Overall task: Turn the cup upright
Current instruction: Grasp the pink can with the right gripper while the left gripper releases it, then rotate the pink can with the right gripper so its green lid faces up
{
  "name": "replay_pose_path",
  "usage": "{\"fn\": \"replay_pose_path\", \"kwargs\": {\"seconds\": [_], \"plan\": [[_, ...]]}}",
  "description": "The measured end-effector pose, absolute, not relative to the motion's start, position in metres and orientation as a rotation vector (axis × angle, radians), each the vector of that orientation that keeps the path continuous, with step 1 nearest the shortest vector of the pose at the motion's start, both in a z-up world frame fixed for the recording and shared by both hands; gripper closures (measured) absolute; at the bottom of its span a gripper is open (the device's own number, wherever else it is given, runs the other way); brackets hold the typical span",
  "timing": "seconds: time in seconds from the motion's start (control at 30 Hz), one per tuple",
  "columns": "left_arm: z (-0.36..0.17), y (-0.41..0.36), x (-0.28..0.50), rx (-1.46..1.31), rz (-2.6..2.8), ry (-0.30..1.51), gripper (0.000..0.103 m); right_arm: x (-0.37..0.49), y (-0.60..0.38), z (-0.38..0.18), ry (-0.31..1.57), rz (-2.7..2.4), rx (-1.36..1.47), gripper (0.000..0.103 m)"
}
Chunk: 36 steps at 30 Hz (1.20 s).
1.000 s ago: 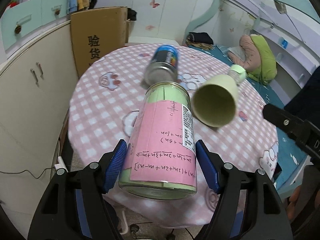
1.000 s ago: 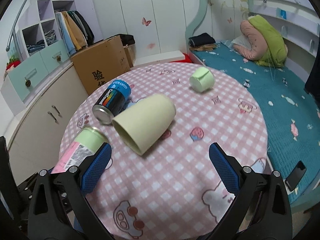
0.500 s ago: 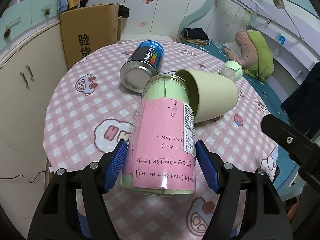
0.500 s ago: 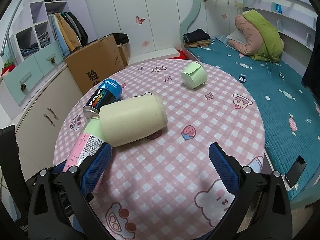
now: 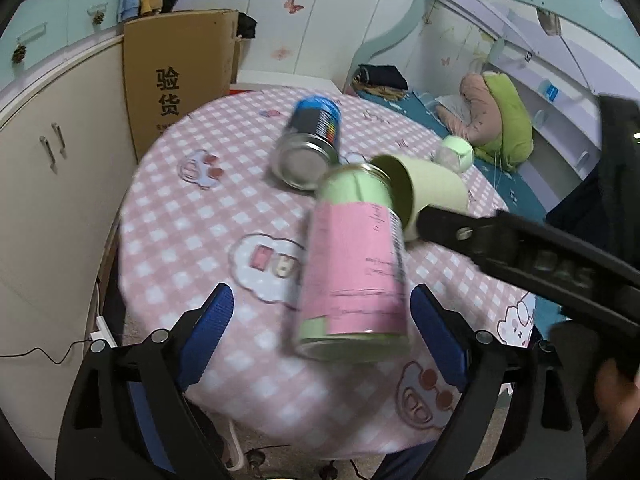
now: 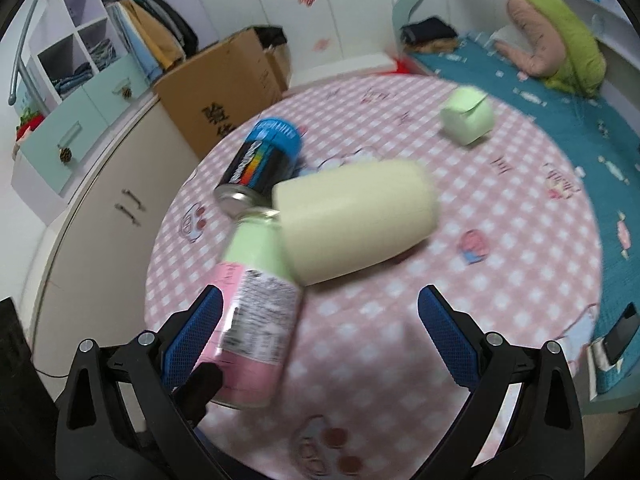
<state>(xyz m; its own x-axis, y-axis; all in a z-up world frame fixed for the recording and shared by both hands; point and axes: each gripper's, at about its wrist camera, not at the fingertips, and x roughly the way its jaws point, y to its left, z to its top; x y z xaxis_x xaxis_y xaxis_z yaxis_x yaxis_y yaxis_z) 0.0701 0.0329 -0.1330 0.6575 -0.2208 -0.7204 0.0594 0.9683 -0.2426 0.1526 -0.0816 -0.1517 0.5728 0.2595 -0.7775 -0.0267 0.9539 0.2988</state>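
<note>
The cream cup point(image 6: 354, 220) lay on its side on the pink checked surface point(image 6: 520, 240), its mouth touching the pink-labelled can point(image 5: 354, 264). Both hand-held grippers, left point(image 5: 320, 332) and right point(image 6: 320, 332), stood wide apart, gripping nothing. Risk, in my judgement: a reach for the cup nudges that can, or the blue can point(image 6: 262, 158) just behind, rolling them off. Blur hid the label; contact points were unclear.

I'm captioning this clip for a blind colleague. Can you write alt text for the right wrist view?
A pale yellow cup lies on its side on a round pink checked table, ahead of the open right gripper. A pink-labelled green can and a blue-and-black can lie beside it.
</note>
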Motion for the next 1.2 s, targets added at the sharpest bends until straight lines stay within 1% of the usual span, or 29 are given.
{"fn": "replay_pose_path", "kwargs": {"seconds": [0.23, 0.53, 0.57, 0.6, 0.63, 0.93, 1.2], "plan": [[-0.126, 0.074, 0.073, -0.214, -0.141, 0.849, 0.016, 0.175, -0.049, -0.174, 1.073, 0.219, 0.348, 0.005], [-0.142, 0.095, 0.097, -0.211, -0.146, 0.904, 0.016, 0.195, -0.039, -0.191, 1.097, 0.181, 0.378, 0.007], [-0.143, 0.096, 0.098, -0.212, -0.146, 0.907, 0.016, 0.195, -0.038, -0.191, 1.092, 0.185, 0.374, 0.01], [-0.145, 0.098, 0.102, -0.214, -0.145, 0.911, 0.016, 0.195, -0.038, -0.191, 1.088, 0.184, 0.367, 0.027], [-0.145, 0.099, 0.103, -0.215, -0.145, 0.914, 0.016, 0.195, -0.036, -0.191, 1.086, 0.206, 0.378, 0.032], [-0.145, 0.104, 0.107, -0.223, -0.153, 0.912, 0.016, 0.182, -0.028, -0.179, 1.052, 0.235, 0.331, 0.032], [-0.135, 0.096, 0.103, -0.218, -0.159, 0.887, 0.016, 0.148, -0.035, -0.138, 0.856, 0.184, 0.167, 0.033]]}}
